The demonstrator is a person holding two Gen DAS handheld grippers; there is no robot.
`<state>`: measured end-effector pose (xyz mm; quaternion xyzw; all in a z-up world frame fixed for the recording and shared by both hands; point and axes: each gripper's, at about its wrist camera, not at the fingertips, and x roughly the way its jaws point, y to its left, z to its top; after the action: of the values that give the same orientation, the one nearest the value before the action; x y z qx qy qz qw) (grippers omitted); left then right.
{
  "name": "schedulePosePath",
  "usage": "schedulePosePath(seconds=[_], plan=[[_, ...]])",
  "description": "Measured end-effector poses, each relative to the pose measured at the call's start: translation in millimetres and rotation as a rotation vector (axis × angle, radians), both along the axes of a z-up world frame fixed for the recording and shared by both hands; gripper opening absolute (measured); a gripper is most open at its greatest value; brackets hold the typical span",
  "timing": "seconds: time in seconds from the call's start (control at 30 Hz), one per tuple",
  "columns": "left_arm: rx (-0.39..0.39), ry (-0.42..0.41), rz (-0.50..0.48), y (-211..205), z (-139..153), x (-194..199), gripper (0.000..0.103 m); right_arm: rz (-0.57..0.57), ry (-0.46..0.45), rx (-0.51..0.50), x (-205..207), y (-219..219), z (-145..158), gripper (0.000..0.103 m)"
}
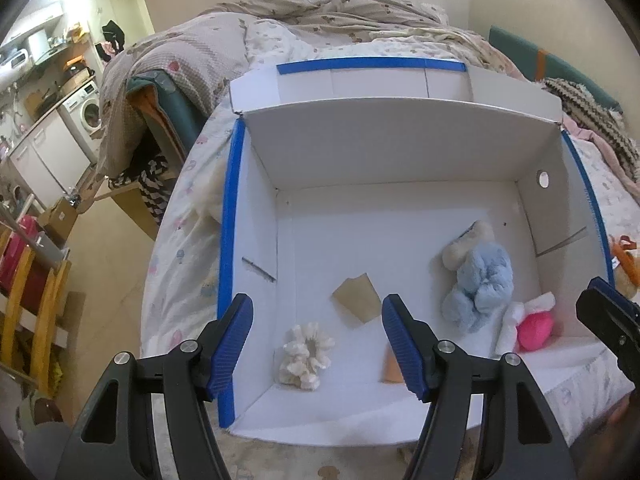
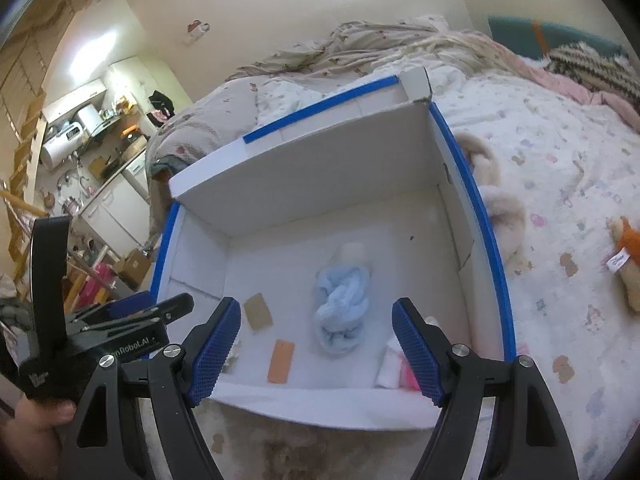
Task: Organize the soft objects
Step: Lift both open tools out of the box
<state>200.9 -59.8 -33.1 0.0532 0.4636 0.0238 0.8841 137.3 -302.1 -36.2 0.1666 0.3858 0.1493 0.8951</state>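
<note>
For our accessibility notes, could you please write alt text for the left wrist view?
The open left tool hovers, holding nothing, over a white box on a bed, holding a cream scrunchie, a blue plush toy and a pink and white toy.

open right claw [image 2: 316, 350], blue plush [image 2: 340, 312], white box [image 2: 304, 168]

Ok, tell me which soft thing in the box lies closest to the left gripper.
The cream scrunchie: it sits in the white box's near-left corner, just below the open left gripper. The blue plush and the pink-and-white item lie over to the right.
</note>
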Motion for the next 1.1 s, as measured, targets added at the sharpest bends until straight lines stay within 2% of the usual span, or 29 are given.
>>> schedulePosePath(seconds=[0.13,0.33,0.5,0.67,0.83,0.97,1.1], plan=[[-0.011,-0.014,-0.007,6,4,-10,0.064,0.007,-0.043,-0.042,-11,5,7,0.082],[-0.036,-0.038,0.001,20,10,-24,0.064,0.023,-0.020,-0.061,-27,10,4,0.082],[-0.053,-0.058,-0.002,31,15,-44,0.064,0.011,0.021,-0.056,-41,8,-3,0.082],[-0.099,-0.112,0.014,50,19,-75,0.068,-0.029,0.090,-0.055,-52,3,-14,0.082],[-0.114,-0.078,0.049,61,2,-93,0.068,-0.021,0.148,-0.068,-57,8,-26,0.082],[-0.181,-0.064,0.081,67,-16,-108,0.068,-0.020,0.175,-0.074,-55,12,-32,0.082],[-0.140,0.000,0.086,60,-33,-108,0.068,-0.054,0.221,-0.079,-51,8,-43,0.082]])
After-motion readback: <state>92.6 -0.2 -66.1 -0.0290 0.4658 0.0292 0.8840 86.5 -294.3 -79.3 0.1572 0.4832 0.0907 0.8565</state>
